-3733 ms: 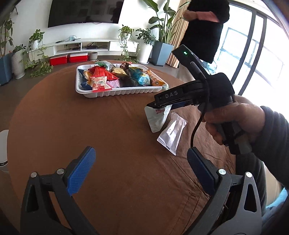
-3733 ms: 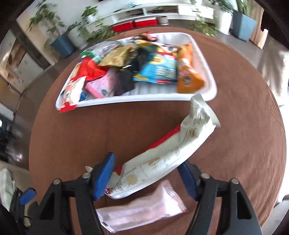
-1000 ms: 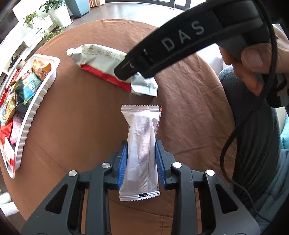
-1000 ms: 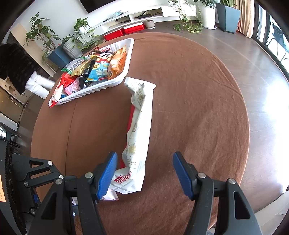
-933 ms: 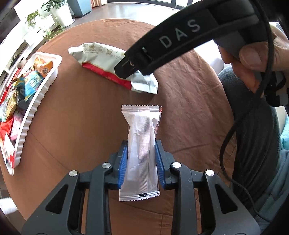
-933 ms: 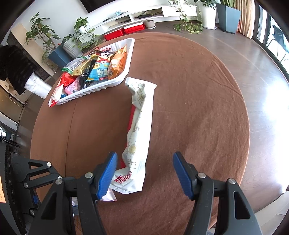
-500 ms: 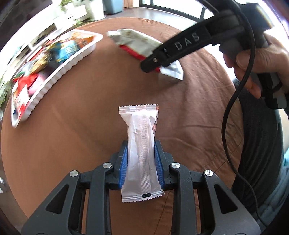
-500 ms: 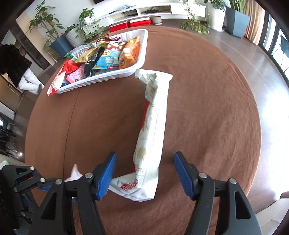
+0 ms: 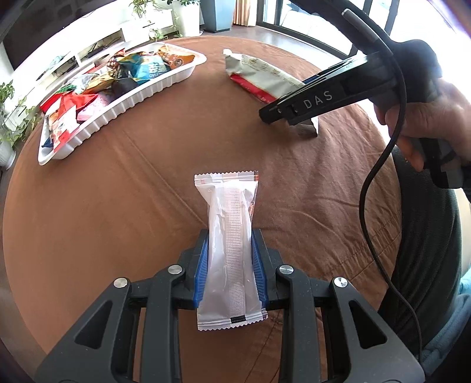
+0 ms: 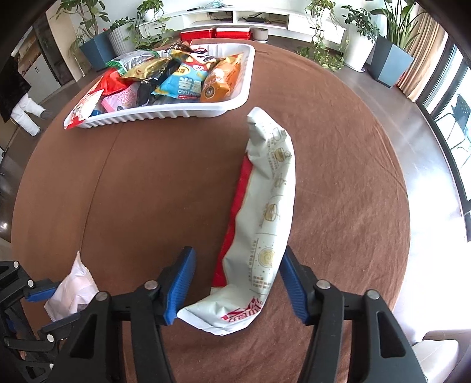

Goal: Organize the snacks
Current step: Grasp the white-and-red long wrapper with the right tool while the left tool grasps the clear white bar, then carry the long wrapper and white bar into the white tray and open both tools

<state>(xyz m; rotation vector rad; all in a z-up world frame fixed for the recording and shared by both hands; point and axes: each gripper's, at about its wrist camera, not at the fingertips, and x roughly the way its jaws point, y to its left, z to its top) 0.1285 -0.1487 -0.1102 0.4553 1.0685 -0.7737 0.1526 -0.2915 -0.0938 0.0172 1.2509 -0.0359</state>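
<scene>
My left gripper (image 9: 230,262) is shut on a small white snack packet (image 9: 228,235) and holds it above the brown tablecloth; it also shows at the lower left of the right wrist view (image 10: 75,291). My right gripper (image 10: 235,282) is open, its blue pads on either side of the near end of a long white and red snack bag (image 10: 265,224) lying on the table, also seen in the left wrist view (image 9: 259,78). A white tray (image 10: 188,113) full of snack packs sits at the far side, also in the left wrist view (image 9: 117,110).
The round table (image 10: 147,191) is covered in brown cloth. The person's leg (image 9: 426,250) is at the right edge. Potted plants (image 10: 388,59) and a low white shelf (image 10: 265,17) stand on the floor beyond the table.
My left gripper has turned with the white packet, so the tray now lies farther ahead and left. My right gripper has moved forward around the long bag's near end.
</scene>
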